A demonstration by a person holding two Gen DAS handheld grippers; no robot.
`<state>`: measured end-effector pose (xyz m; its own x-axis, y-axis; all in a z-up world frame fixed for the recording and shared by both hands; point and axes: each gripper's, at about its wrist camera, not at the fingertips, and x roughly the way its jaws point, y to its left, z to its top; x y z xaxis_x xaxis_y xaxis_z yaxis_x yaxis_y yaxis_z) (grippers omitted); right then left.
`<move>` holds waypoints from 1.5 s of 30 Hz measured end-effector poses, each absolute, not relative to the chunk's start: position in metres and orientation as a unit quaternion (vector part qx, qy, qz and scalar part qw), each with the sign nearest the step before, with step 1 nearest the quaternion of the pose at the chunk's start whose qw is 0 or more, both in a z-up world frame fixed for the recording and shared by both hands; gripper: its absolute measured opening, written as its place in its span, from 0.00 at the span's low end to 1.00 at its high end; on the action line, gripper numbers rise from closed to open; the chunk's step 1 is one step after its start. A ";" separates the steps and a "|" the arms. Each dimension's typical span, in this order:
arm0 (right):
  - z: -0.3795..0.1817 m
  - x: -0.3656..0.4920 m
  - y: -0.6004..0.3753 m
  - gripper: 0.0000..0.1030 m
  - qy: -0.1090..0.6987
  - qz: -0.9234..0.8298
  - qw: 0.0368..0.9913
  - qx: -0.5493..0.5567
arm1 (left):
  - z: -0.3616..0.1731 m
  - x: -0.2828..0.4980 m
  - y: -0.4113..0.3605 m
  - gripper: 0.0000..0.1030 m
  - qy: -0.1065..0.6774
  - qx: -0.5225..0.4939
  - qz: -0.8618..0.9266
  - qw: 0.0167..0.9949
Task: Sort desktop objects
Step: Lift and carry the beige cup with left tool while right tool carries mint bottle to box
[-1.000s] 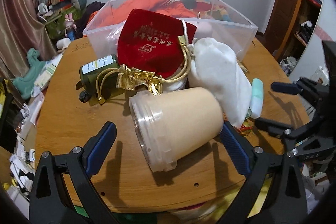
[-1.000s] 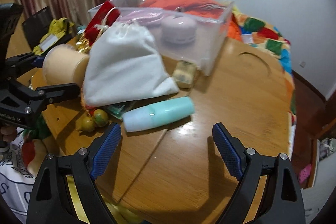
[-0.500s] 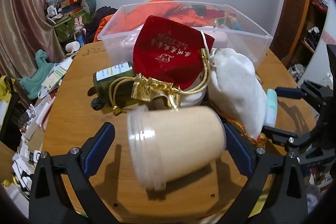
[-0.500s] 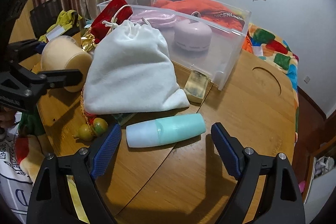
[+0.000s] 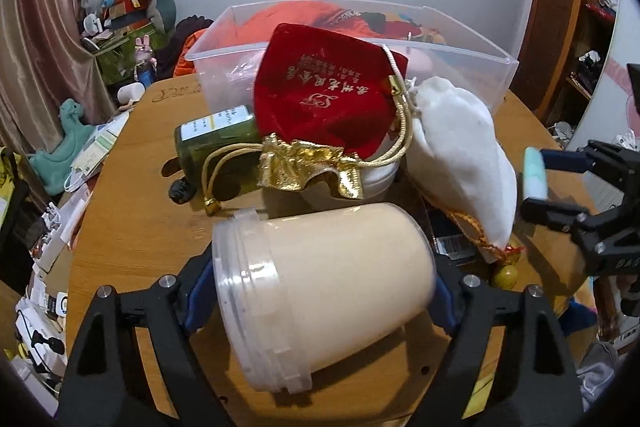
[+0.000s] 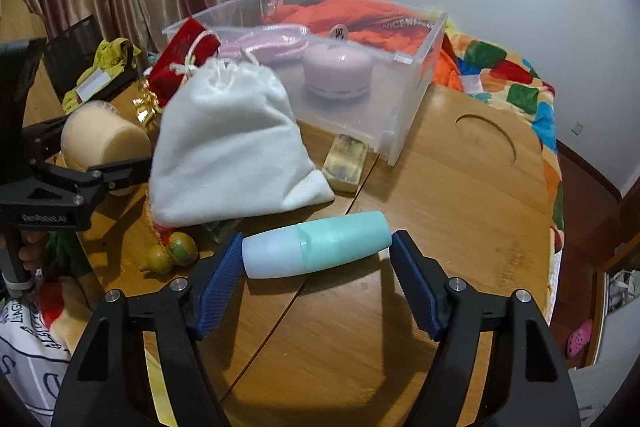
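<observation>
A beige plastic jar (image 5: 332, 291) with a clear lid lies on its side on the wooden table (image 5: 132, 227). My left gripper (image 5: 320, 287) is closing on it, its blue pads pressed against the lid end and the base. A teal and pale blue bottle (image 6: 316, 247) lies crosswise between the pads of my right gripper (image 6: 316, 247). Those jaws are closing; the pads stand right at the bottle's two ends without a clear squeeze. Behind lie a white drawstring pouch (image 6: 228, 155), a red velvet pouch (image 5: 328, 95) and a clear plastic bin (image 6: 400, 99).
A green bottle (image 5: 216, 135) lies left of the red pouch, with a gold bag (image 5: 308, 167) in front. A yellowish soap bar (image 6: 346, 163) sits by the bin's corner. Small round gourds (image 6: 176, 251) lie near the front edge. A pink round device (image 6: 338, 71) rests inside the bin.
Both pairs of jaws have narrowed. The left pads have come in against the jar, which now looks nearer. The right pads have moved forward around the teal bottle's ends.
</observation>
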<state>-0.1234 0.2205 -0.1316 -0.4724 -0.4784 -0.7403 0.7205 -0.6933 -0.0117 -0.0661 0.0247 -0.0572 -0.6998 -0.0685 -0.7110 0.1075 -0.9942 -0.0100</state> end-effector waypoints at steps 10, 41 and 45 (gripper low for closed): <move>-0.100 -0.121 0.225 0.69 0.130 -0.855 0.357 0.353 | -0.033 -0.051 0.020 0.82 0.013 0.344 -0.938 0.051; -0.033 -0.176 0.161 0.69 0.152 -0.873 0.354 0.299 | 0.060 -0.127 -0.052 0.82 0.021 0.285 -0.958 -0.033; -0.034 -0.195 0.149 0.69 0.156 -0.870 0.353 0.306 | 0.060 -0.152 -0.060 0.82 0.019 0.295 -0.955 -0.037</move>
